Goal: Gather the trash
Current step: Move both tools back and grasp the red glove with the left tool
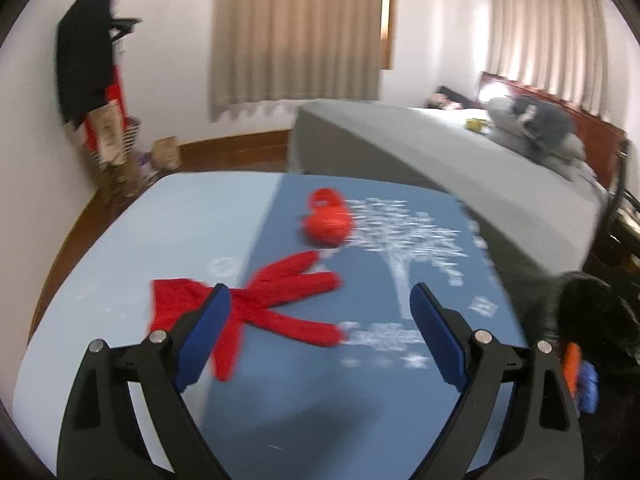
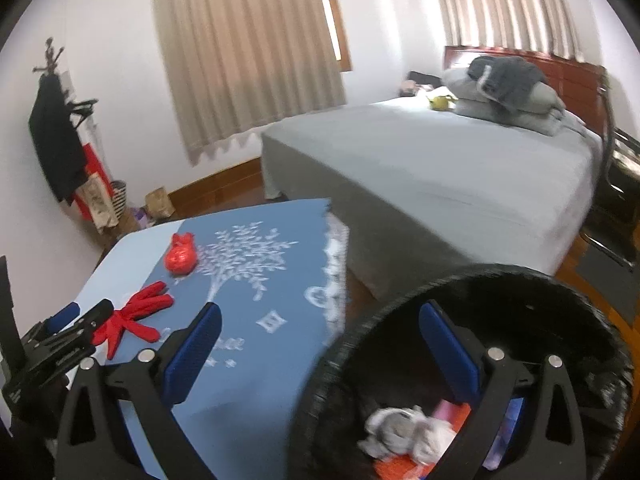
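**Both grippers spread above tabletop and bin**

Left gripper (image 1: pixel 320 300) spread wide, nothing between the blue pads, hovering over the blue tabletop (image 1: pixel 280 400). Red glove (image 1: pixel 276 312) lying flat on the tabletop, fingers splayed, partly behind the left pad in the left wrist view; contact impossible to tell through the blur. Beyond it, well apart, a red crumpled bag (image 1: pixel 328 220) beside the white tree print.

Right gripper (image 2: pixel 320 320) also spread wide and empty, one pad over the tabletop edge, the other over the mouth of the black trash bin (image 2: pixel 480 280). Bin standing just beside the tabletop, between it and the grey bed (image 2: pixel 440 168). Inside the bin: crumpled white paper (image 2: pixel 404 432) on top of orange and pink scraps. Left gripper visible at the far left of the right wrist view, near the glove.
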The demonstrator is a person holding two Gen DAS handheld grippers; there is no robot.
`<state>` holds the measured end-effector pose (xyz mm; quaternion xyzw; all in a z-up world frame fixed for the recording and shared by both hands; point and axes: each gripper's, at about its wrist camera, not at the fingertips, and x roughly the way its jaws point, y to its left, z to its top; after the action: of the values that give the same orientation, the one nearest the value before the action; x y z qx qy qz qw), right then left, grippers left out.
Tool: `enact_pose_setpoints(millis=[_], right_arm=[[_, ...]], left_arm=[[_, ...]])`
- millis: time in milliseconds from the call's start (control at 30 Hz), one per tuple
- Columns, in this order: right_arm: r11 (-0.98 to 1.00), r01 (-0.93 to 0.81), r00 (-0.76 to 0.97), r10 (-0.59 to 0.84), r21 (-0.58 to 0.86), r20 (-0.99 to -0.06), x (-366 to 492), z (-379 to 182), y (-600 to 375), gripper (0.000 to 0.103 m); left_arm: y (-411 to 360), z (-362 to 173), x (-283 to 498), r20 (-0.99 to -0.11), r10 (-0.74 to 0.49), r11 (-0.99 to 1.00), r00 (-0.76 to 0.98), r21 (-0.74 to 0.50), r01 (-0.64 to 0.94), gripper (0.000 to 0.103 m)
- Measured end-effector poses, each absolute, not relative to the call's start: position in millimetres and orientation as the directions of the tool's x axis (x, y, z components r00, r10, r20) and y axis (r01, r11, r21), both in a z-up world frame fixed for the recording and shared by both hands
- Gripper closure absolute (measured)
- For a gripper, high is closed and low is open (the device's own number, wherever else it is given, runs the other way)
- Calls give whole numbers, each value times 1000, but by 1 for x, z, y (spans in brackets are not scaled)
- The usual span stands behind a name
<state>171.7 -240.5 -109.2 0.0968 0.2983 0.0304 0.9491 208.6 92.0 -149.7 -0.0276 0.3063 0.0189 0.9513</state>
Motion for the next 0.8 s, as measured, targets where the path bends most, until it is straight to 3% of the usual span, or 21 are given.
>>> enact_pose_setpoints(millis=[233, 633, 800], right_arm=[[981, -61, 800, 158, 184, -579, 211, -124, -192, 6], [983, -89, 754, 171, 159, -634, 256, -166, -150, 6], [984, -105, 747, 175, 147, -641, 260, -172, -141, 6]], left_arm=[[142, -172, 242, -634, 92, 989, 768, -33, -146, 15], [163, -205, 280, -726, 67, 987, 685, -53, -154, 15], [164, -215, 286, -766, 34, 990, 641, -64, -129, 33]])
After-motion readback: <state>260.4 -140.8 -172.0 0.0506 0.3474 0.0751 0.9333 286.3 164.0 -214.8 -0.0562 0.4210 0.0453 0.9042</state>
